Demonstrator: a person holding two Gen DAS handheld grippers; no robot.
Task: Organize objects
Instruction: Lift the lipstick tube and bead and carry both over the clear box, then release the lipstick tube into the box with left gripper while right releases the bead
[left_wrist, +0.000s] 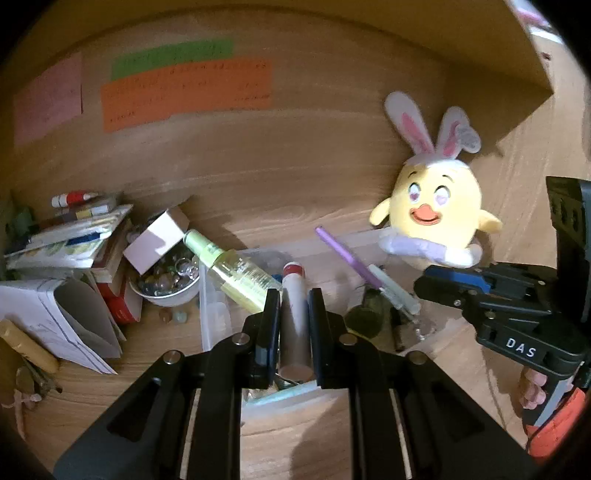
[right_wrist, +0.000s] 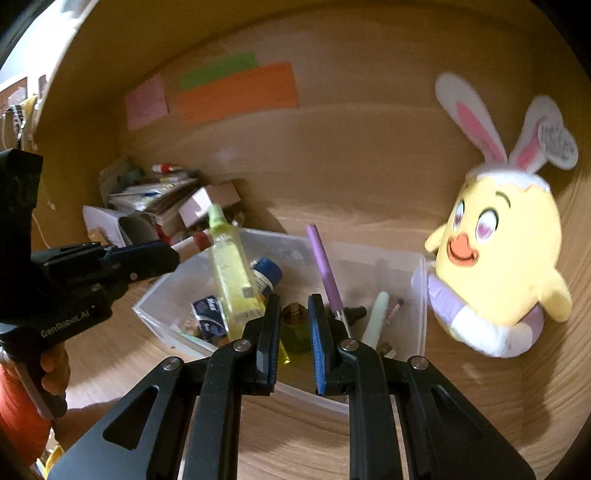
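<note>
Both grippers closed, empty: left gripper (left_wrist: 294, 321) & right gripper (right_wrist: 294, 325) hover over clear plastic bin (right_wrist: 419, 295). Yellow spray bottle (right_wrist: 231, 273) + purple pen (right_wrist: 325, 269) in bin; chick plush (right_wrist: 495, 266) just right of it.

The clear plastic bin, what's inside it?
The clear bin holds a yellow spray bottle, a purple pen, a blue-capped tube, a white pen and a small blue box. Its near corner is hidden behind the jaws.
</note>
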